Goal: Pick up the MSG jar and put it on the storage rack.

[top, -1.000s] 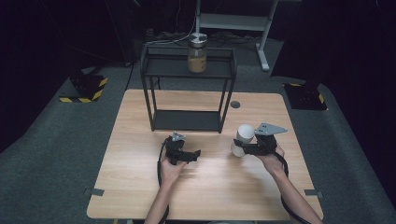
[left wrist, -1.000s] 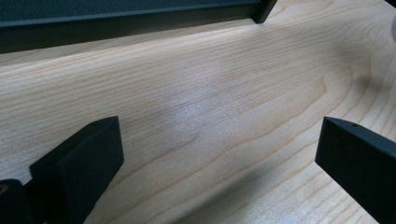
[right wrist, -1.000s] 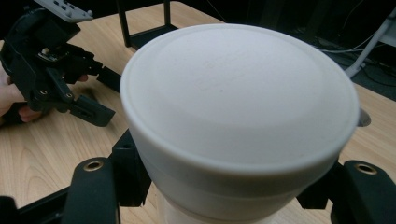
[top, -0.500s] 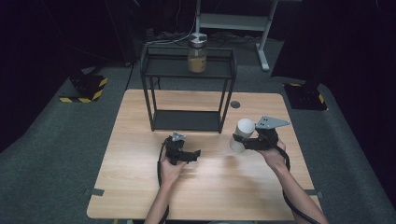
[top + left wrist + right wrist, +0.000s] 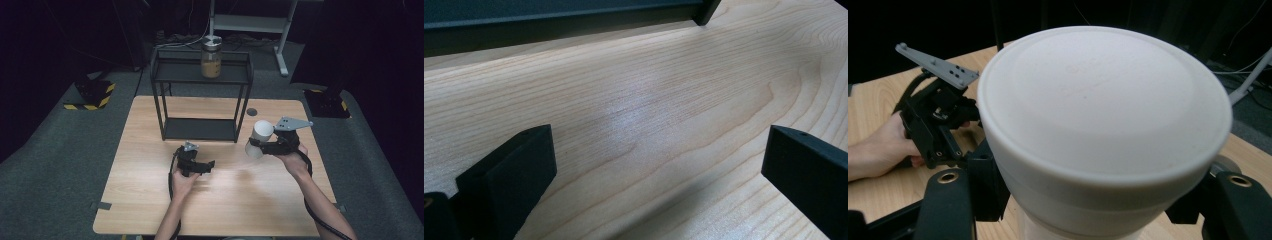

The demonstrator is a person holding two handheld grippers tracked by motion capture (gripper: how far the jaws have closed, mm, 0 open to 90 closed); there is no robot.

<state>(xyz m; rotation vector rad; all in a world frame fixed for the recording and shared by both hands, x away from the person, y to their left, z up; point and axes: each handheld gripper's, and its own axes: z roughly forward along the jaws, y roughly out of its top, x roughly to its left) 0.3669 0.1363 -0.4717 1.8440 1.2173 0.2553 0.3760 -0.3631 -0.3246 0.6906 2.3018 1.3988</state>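
- So the right gripper (image 5: 256, 145) has its jaws clamped on a white cylindrical container (image 5: 259, 137), one jaw on each side of the body, just under the lid.
- In the right gripper view the container's flat white lid (image 5: 1103, 100) sits right in front of the camera, with the two black jaws hugging the sides below it.
- The container is up in the air, clear of the wooden table (image 5: 150, 210), and it's tilted so the lid end points up and toward the black wire shelf (image 5: 200, 95).
- Relative to that shelf, the container hangs just off its front right leg, a bit nearer the person.
- The left gripper (image 5: 202, 165) is low over the table in front of the shelf, near the middle of its front edge, well apart from the container.
- Its jaws are spread wide with nothing between them; the left gripper view just has bare wood grain between the two black jaws, and the shelf's bottom rail (image 5: 559, 20) runs across the top.
- The left hand (image 5: 182, 182) wraps the gripper body from behind.
- On top of the shelf there's a glass jar (image 5: 211, 57) with a metal lid and tan stuff inside, standing upright toward the back.
- A small dark round disc (image 5: 251, 111) is set in the table just right of the shelf.
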